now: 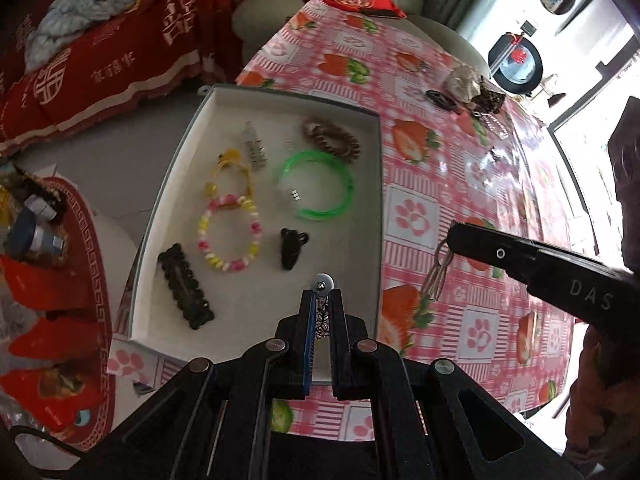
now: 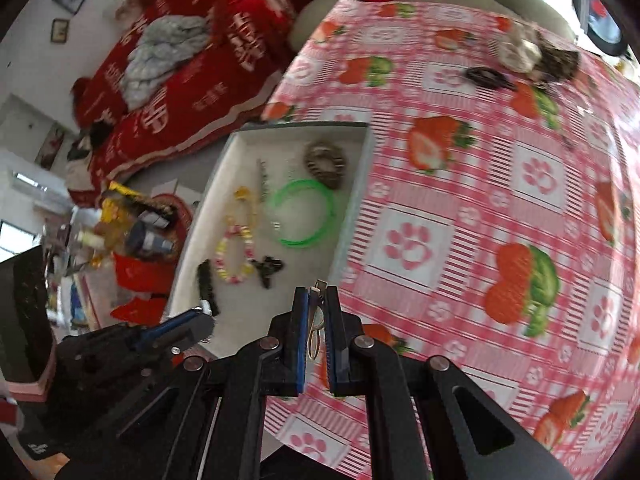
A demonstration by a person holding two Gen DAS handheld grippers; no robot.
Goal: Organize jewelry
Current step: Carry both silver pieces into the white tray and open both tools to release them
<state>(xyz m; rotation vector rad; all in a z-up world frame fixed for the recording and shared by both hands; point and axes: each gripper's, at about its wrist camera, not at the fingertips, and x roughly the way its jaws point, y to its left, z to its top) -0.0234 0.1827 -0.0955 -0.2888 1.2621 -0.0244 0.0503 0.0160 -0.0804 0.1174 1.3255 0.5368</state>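
A white tray (image 1: 176, 184) lies on the strawberry tablecloth and holds a green bangle (image 1: 320, 184), a brown spiral hair tie (image 1: 331, 140), two bead bracelets (image 1: 229, 236), a black claw clip (image 1: 292, 247) and a black scalloped clip (image 1: 185, 286). My left gripper (image 1: 321, 294) hovers over the tray's near right corner, shut on a black filigree hairpin (image 1: 322, 312) with a round silver tip. My right gripper (image 2: 317, 290) is beside the tray's right wall, shut on a bunch of thin golden loops (image 2: 315, 336). In the left wrist view these loops (image 1: 438, 272) dangle from the right gripper (image 1: 451, 240).
More hair pieces lie at the table's far side: a pale scrunchie (image 1: 462, 82), a dark patterned one (image 1: 490, 100) and a black hair tie (image 1: 442, 100). A red round stand with bottles (image 1: 36, 236) stands left of the tray. A red-covered bed (image 1: 100, 52) lies beyond it.
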